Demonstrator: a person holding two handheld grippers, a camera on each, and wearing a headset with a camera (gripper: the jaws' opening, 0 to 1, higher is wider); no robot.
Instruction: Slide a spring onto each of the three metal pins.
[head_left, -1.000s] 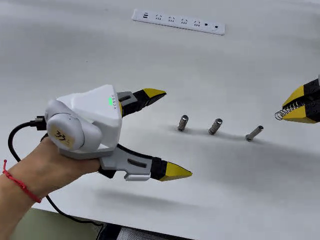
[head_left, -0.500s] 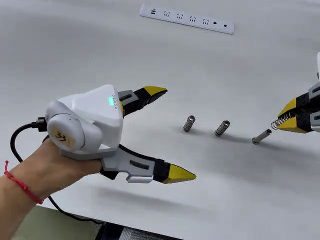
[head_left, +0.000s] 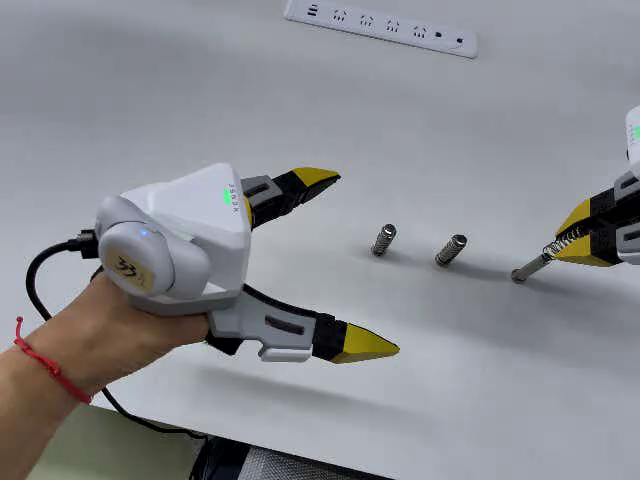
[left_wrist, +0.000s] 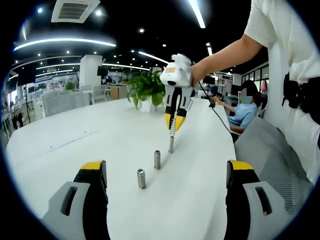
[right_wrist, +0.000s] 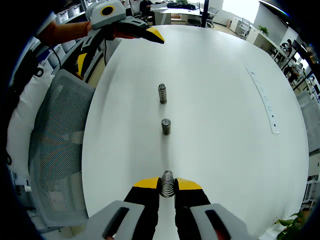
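A white worktop (head_left: 200, 100) is stretching wide and bare, with a white power strip (head_left: 380, 25) lying along its far edge. Three metal pins are standing upright in a straight row toward the middle right, well in from every edge, with open surface on all sides. The first pin (head_left: 383, 239) and the second pin (head_left: 451, 249) are each already wearing a spring. The third pin (head_left: 528, 267), nearest the right edge, is showing a bare shaft.

The right gripper (head_left: 565, 238) is reaching in from the right edge, its yellow-tipped jaws pinched narrow around a loose spring (head_left: 555, 243). In the left gripper view the spring (left_wrist: 173, 127) is hanging straight down from the right gripper (left_wrist: 175, 120), its long axis lining up with the third pin (left_wrist: 171, 145) and its lower end meeting the pin's top. Whether it is already slipping over cannot be told. In the right gripper view the spring (right_wrist: 167, 182) is pointing along the row toward the other two pins.

The left gripper (head_left: 355, 263) is hovering over the near edge, well apart from the pins, with its jaws spread wide and gripping nothing. A hand (head_left: 110, 340) is holding it. A grey mesh chair (right_wrist: 55, 150) is standing just beyond the near edge.
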